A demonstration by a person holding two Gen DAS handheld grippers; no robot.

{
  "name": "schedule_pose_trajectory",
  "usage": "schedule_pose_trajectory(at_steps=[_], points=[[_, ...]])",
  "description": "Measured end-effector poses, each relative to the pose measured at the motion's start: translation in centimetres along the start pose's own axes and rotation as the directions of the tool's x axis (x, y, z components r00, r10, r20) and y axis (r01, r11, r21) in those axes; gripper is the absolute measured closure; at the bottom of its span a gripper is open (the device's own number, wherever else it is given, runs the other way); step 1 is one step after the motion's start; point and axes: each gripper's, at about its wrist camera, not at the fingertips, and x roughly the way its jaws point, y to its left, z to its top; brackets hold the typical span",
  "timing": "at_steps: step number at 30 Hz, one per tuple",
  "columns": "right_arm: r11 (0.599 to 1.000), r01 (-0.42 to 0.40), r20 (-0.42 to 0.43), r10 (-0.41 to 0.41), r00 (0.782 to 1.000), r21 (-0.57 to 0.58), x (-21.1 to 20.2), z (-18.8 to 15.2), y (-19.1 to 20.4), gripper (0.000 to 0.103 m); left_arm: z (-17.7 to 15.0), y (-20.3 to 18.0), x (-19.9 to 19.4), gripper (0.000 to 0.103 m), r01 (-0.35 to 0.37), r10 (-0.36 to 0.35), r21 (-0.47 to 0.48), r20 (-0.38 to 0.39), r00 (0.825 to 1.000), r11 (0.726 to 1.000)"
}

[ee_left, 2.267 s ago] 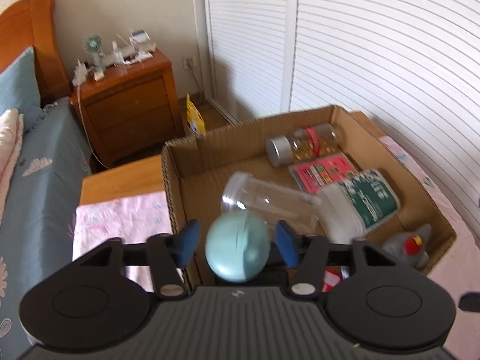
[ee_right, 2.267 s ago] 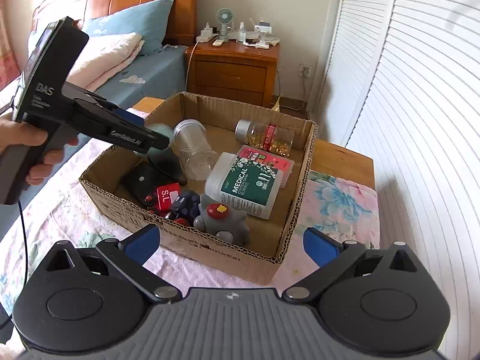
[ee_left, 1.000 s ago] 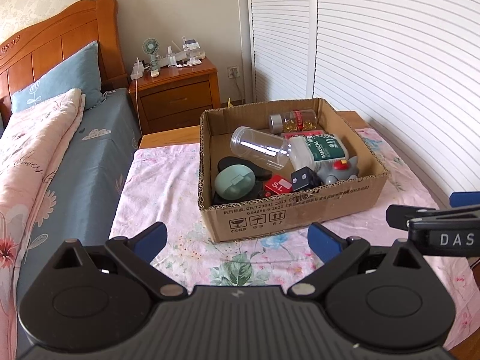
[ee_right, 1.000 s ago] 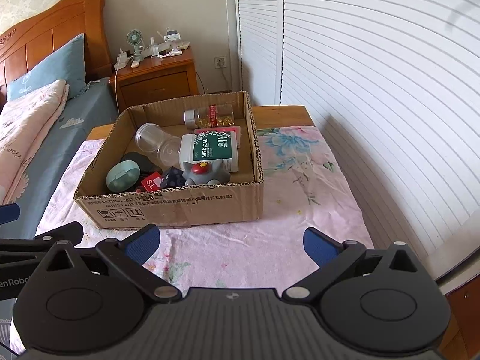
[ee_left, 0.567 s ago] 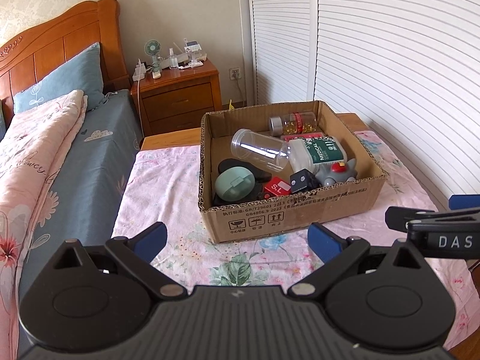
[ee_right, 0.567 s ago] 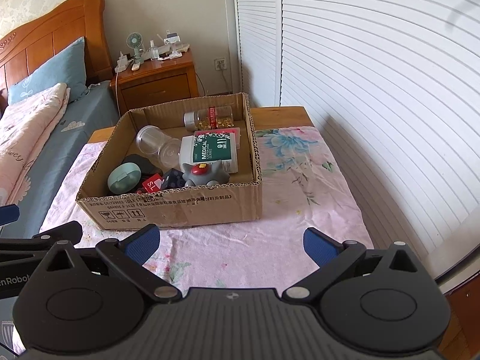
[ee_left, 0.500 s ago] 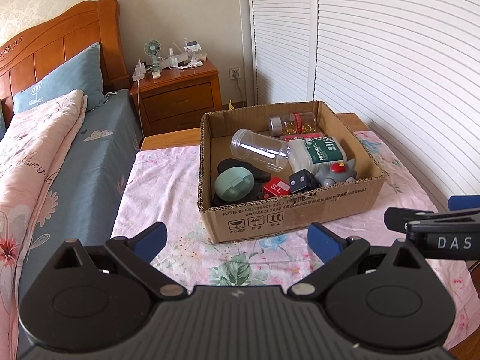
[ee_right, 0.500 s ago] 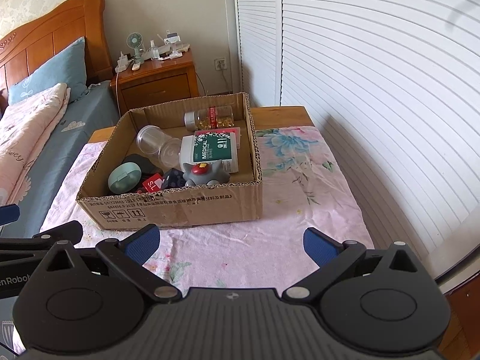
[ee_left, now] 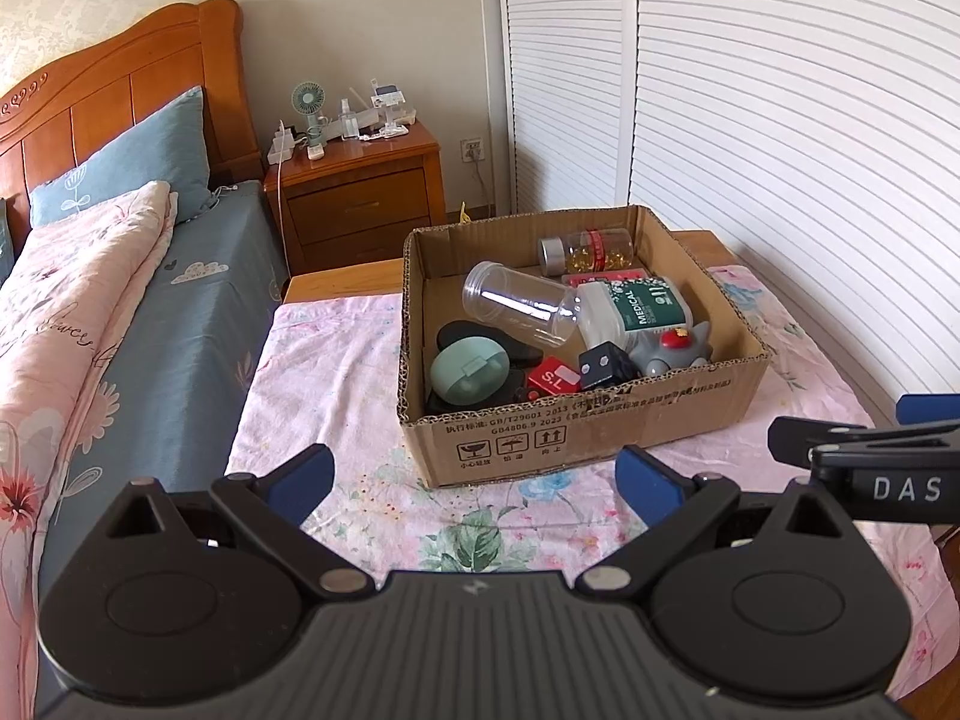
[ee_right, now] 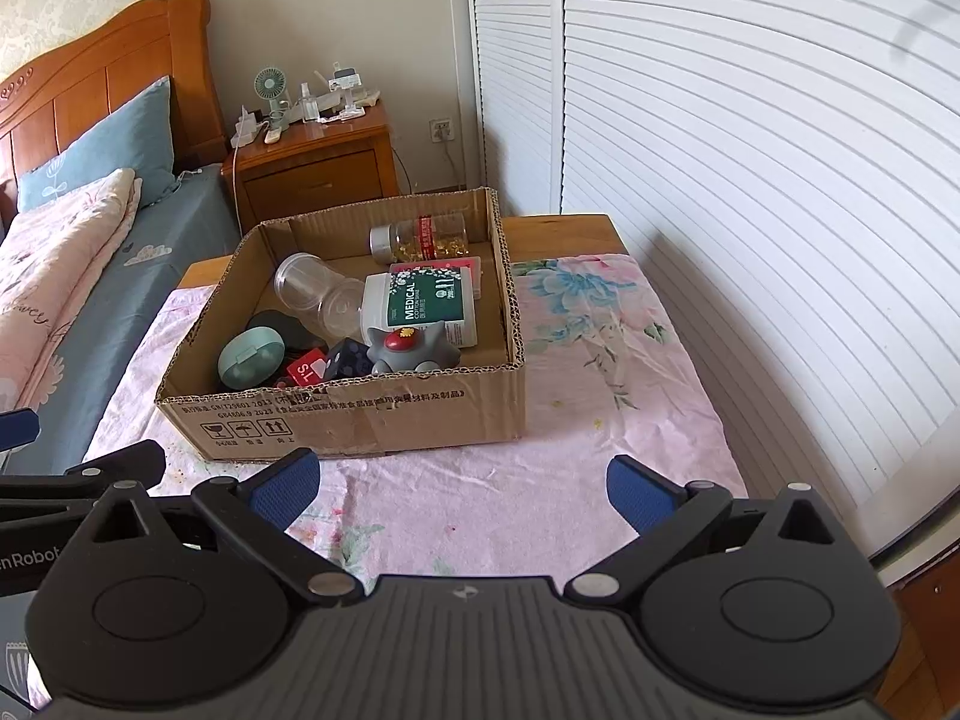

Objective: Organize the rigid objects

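Observation:
An open cardboard box (ee_left: 576,438) (ee_right: 360,414) stands on a table with a pink floral cloth. It holds a mint round case (ee_left: 469,373) (ee_right: 249,357), a clear plastic jar (ee_left: 519,311), a capsule bottle (ee_left: 585,252), a white "MEDICAL" bottle (ee_left: 636,309) (ee_right: 423,303), a grey toy (ee_left: 672,351), a dark die (ee_left: 603,365) and a red block (ee_left: 552,381). My left gripper (ee_left: 474,477) is open and empty, held back in front of the box. My right gripper (ee_right: 459,483) is open and empty, also in front of the box; it shows at the right of the left wrist view (ee_left: 864,450).
A bed (ee_left: 90,300) with pink quilt and blue sheet lies left of the table. A wooden nightstand (ee_left: 360,204) with a small fan stands behind. White louvered doors (ee_left: 780,120) run along the right. Pink cloth (ee_right: 600,420) lies around the box.
The left gripper let the mint case go into the box and drew back; both grippers pulled away from the box. Over the last half second nothing has moved.

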Motion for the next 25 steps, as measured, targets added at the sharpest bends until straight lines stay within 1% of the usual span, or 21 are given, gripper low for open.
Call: schedule_pose_trajectory(at_steps=[25], points=[[1.000,0.005,0.005,-0.005,1.000,-0.003,-0.31,0.03,0.05,0.000,0.00,0.00,-0.51,0.003,0.004,-0.004,-0.007,0.003,1.000,1.000]])
